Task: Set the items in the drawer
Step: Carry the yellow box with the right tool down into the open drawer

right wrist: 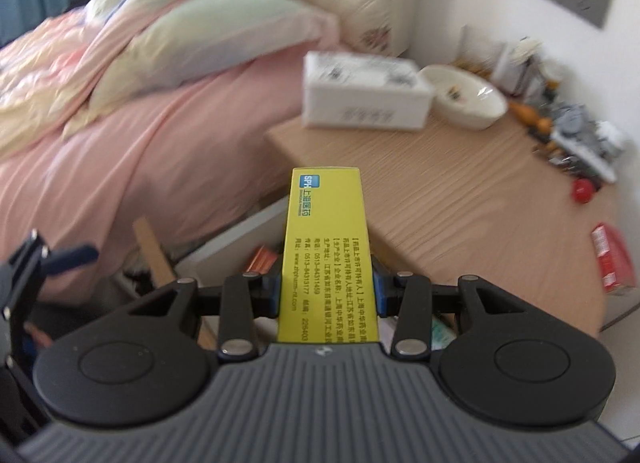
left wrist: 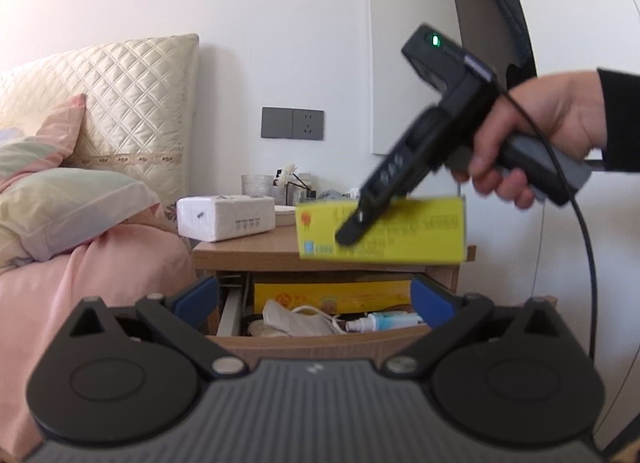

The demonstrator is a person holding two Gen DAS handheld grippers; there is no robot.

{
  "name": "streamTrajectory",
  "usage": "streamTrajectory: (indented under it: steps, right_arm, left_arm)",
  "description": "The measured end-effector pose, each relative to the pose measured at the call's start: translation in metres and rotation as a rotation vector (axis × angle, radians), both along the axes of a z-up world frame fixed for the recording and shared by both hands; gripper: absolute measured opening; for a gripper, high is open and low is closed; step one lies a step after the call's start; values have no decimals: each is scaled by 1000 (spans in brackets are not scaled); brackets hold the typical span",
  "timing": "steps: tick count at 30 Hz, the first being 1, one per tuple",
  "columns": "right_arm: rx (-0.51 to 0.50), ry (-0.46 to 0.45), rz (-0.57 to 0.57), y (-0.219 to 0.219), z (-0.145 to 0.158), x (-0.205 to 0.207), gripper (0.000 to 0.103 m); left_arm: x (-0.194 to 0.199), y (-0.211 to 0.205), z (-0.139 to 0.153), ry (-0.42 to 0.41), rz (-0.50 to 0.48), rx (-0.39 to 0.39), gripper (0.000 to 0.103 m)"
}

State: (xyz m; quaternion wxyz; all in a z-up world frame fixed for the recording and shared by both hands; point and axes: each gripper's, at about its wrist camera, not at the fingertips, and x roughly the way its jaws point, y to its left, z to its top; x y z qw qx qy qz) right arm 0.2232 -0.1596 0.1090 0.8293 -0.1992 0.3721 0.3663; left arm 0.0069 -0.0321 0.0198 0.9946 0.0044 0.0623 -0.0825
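Observation:
My right gripper point(right wrist: 327, 287) is shut on a yellow medicine box point(right wrist: 326, 243) and holds it in the air above the front of the wooden nightstand point(right wrist: 460, 199). In the left wrist view the same yellow box point(left wrist: 420, 231) hangs from the right gripper point(left wrist: 350, 233) above the open drawer point(left wrist: 320, 339). The drawer holds a yellow box, a white cloth and a small spray bottle point(left wrist: 384, 321). My left gripper point(left wrist: 316, 299) is open and empty, in front of the drawer.
On the nightstand top stand a white tissue pack point(right wrist: 364, 99), a white bowl point(right wrist: 464, 101), a red box point(right wrist: 612, 263), a small red ball point(right wrist: 582, 190) and clutter at the back. The bed with pink bedding point(left wrist: 80, 275) lies to the left.

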Motion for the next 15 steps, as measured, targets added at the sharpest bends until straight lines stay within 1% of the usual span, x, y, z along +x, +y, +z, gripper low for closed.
streamTrajectory:
  steps: [8, 15]
  right_arm:
    - [-124, 36, 31, 14, -56, 15, 43]
    - [-195, 26, 53, 14, -87, 27, 43]
  left_arm:
    - [1, -1, -1, -1, -6, 10, 103]
    - [4, 1, -2, -1, -2, 15, 103]
